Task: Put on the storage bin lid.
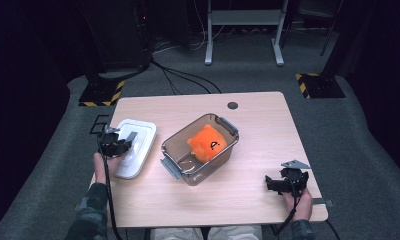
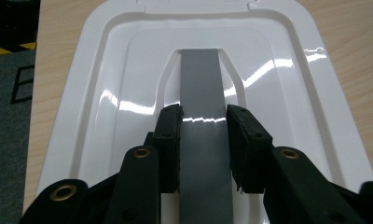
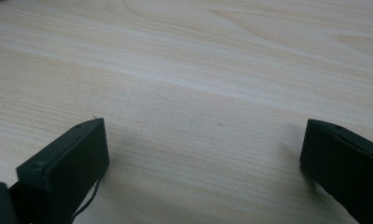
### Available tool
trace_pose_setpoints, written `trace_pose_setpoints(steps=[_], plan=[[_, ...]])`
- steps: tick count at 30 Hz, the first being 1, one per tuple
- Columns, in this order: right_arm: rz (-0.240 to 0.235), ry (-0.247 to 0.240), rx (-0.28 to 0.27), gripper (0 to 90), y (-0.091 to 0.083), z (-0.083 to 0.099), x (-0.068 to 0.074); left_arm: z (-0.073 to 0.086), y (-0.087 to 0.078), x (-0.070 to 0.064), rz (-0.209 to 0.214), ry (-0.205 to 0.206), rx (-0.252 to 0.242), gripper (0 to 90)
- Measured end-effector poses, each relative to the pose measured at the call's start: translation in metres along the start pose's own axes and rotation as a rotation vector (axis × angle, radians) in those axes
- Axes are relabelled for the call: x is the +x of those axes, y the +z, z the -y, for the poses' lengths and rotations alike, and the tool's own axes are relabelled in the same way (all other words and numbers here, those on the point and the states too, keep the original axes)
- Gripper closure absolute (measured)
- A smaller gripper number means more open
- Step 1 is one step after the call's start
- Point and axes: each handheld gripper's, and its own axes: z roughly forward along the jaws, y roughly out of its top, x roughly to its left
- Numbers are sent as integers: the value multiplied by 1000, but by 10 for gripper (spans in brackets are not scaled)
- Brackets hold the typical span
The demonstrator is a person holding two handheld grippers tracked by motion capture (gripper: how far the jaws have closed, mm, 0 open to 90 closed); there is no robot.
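A white rectangular lid point(image 1: 140, 137) lies flat on the left part of the wooden table point(image 1: 260, 125). My left gripper point(image 1: 122, 146) is down on the lid's near half. In the left gripper view the lid point(image 2: 105, 93) has a grey handle strip point(image 2: 201, 79) down its middle, and the left gripper point(image 2: 203, 123) has its pads pressed on both sides of that strip. A clear plastic container point(image 1: 174, 145) with grey latches stands at the table's centre, with an orange plush toy point(image 1: 208, 142) inside. My right gripper point(image 1: 275, 184) rests open at the near right corner, and the right gripper point(image 3: 203, 140) holds nothing over bare wood.
A round cable hole point(image 1: 232, 105) sits near the table's far edge. Beyond the table are a grey carpet, black cables, a white stand's legs point(image 1: 243, 30) and yellow-black striped floor plates point(image 1: 102, 94). The lid's left edge lies close to the table's left edge.
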Motion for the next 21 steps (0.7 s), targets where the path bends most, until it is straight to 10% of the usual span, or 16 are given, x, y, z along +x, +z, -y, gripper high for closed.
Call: trace_pose_setpoints(steps=[21], plan=[[0, -1, 0, 1, 0, 0, 0, -39, -54, -24, 91, 71, -54, 665]])
